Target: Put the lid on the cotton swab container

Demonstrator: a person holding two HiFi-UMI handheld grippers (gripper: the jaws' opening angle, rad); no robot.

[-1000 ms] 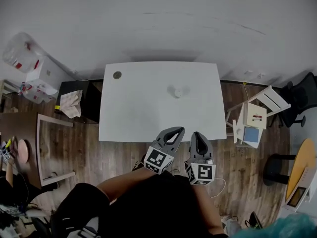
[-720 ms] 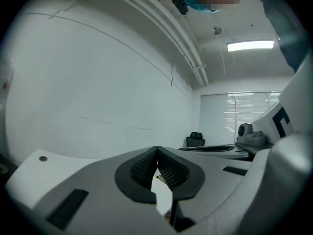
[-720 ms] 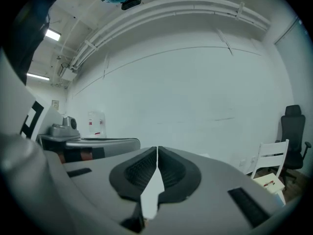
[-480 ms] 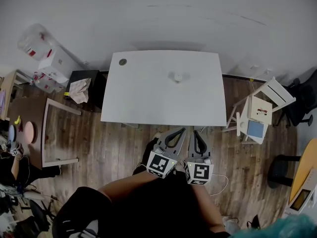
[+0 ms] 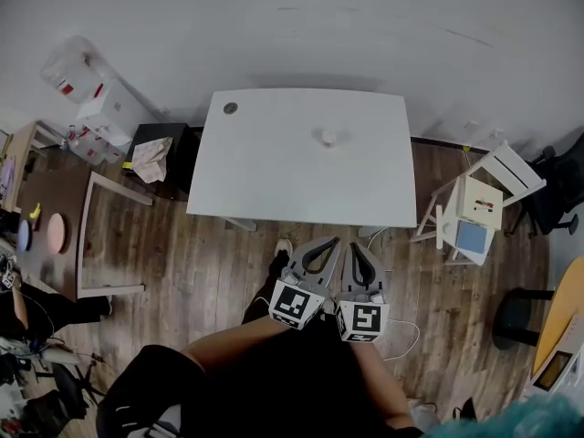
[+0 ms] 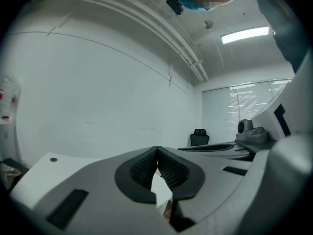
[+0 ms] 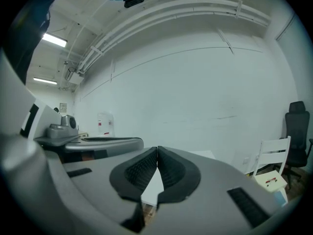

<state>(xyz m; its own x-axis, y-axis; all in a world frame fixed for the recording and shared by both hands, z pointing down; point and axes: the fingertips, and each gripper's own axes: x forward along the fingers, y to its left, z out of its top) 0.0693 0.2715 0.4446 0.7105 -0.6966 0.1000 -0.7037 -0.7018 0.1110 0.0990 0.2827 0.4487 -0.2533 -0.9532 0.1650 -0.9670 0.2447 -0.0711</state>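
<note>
The small round white container [image 5: 328, 138] stands on the smooth white rectangular table [image 5: 265, 190], toward its far side. The grey left gripper [image 5: 328, 243] and right gripper [image 5: 357, 247], with ribbed black pads, are both clenched and empty. A second ago their tips reached the table edge; now they are over the wooden floor [image 5: 210, 272].

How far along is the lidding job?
Done: nothing visibly. The small white round container sits on the white table, too small to tell if lidded. In hand: nothing; left tongs and right tongs are shut, empty, short of the table. Remaining: approach, lid it.
</note>
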